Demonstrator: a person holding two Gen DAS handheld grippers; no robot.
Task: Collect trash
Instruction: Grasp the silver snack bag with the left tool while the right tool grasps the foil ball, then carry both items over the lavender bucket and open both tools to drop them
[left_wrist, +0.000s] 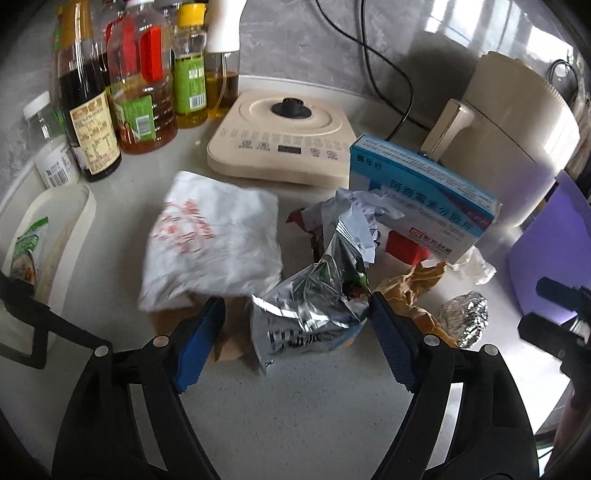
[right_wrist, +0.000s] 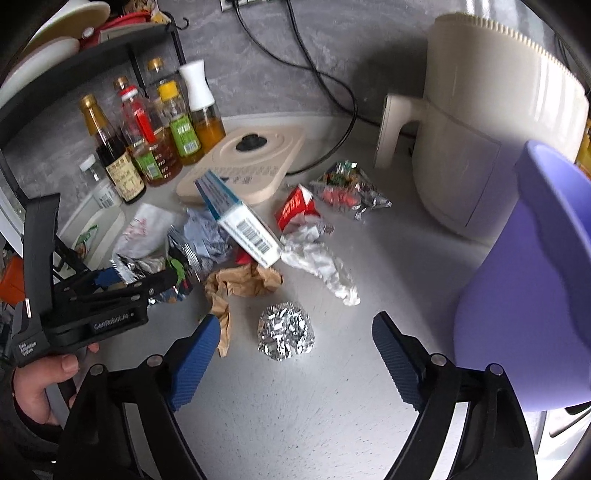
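Two hand-held tongs hang over a speckled grey countertop (right_wrist: 295, 417) strewn with litter. The left gripper (left_wrist: 295, 332) stands wide, its ribbed blue pads either side of a crinkled silver foil snack bag (left_wrist: 306, 317); the right-hand pad sits at the bag's edge, the left-hand one clear of it, so nothing is clamped. Just beyond its left finger lies a soft white plastic bag (left_wrist: 214, 240) printed in red, over flat brown cardboard. Past its right finger a rigid blue-and-white medicine box (left_wrist: 424, 199) leans tilted on crumpled wrappers.

The right gripper (right_wrist: 291, 343) is likewise spread wide and empty, a tight, faceted foil ball (right_wrist: 286, 334) resting between its fingertips, apart from both pads. Crumpled brown paper (right_wrist: 240, 284) lies just ahead to the left, touching the left finger's tip; a twisted white tissue (right_wrist: 321, 266) lies ahead to the right. Bare counter opens beneath both tongs.

A smooth lavender plastic bin (right_wrist: 535, 295) crowds the right gripper's right side. Farther off, a cream appliance (right_wrist: 491, 122) with a ribbed rim, a flat beige cooktop (left_wrist: 280, 140) and glass oil bottles (left_wrist: 140, 85) line the back.
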